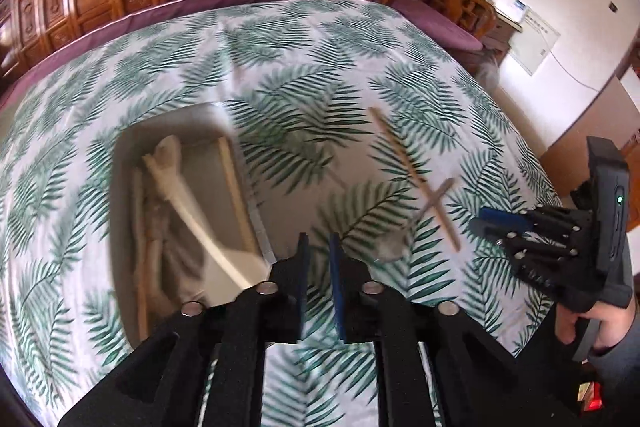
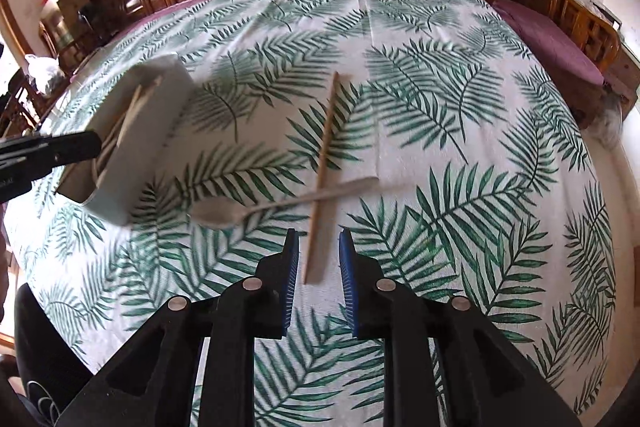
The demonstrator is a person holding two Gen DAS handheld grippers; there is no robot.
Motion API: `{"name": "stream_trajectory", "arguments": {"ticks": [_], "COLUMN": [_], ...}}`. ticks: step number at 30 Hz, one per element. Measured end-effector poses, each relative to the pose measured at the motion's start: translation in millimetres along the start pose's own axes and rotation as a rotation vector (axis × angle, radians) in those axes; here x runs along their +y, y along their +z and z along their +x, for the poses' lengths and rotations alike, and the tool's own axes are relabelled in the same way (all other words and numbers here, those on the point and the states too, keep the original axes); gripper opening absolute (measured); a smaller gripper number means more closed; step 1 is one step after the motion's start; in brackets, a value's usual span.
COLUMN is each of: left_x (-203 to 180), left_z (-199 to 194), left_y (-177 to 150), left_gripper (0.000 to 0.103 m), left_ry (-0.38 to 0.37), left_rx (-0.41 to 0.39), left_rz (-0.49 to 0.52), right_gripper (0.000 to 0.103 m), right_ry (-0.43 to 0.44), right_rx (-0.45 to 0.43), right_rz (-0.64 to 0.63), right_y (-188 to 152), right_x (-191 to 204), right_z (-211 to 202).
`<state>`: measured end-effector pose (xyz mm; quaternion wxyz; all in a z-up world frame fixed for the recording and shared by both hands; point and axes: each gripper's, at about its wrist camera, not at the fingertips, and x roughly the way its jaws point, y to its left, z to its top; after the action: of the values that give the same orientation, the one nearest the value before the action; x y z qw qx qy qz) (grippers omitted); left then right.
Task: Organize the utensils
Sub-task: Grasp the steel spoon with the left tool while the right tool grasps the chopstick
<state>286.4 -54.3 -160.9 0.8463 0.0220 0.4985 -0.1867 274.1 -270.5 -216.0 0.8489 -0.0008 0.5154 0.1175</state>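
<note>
Just short of the wooden chopstick (image 2: 323, 171), my right gripper (image 2: 319, 267) hangs slightly parted and empty, the stick's near tip between the fingers, running straight away. Beyond, it crosses the metal spoon (image 2: 256, 207). My left gripper (image 1: 319, 267), also empty, is farther, by the tray (image 1: 120, 227).

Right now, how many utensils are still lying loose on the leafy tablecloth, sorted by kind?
Wooden chopstick: 1
Metal spoon: 1
Total: 2, lying crossed. More utensils sit in the tray, too blurred to count.
</note>
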Motion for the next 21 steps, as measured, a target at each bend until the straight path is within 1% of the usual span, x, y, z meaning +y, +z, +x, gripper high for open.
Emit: {"name": "stream_trajectory", "arguments": {"ticks": [4,6,13,18,21], "left_x": [-19.0,-30.1,-65.9,-82.6,-89.9], "left_z": [19.8,30.7,65.4,84.0,95.0], "left_y": [8.6,11.7,13.2,14.5,15.0], "left_gripper": [0.018,0.023,0.023,0.023,0.023], "left_ry": [-0.026,-0.033,-0.041,-0.053,-0.043], "left_rx": [0.036,0.058,0.135,0.179,0.209], "left_rz": [0.034,0.061,0.169,0.229,0.262], "right_gripper": [0.023,0.023,0.023,0.023,0.023], "right_ry": [0.003,0.004,0.015,0.030,0.035], "right_rx": [-0.005,-0.005,-0.013,-0.021,-0.023], "right_rz": [0.011,0.021,0.043,0.045,0.042], "right_y": [-5.3,-8.0,-16.2,-20.2,-22.3], "right_x": [-9.1,-15.5,-31.2,-36.3,-38.2], "right_z": [-5.5,-7.4,-11.1,-12.8,-13.6]}}
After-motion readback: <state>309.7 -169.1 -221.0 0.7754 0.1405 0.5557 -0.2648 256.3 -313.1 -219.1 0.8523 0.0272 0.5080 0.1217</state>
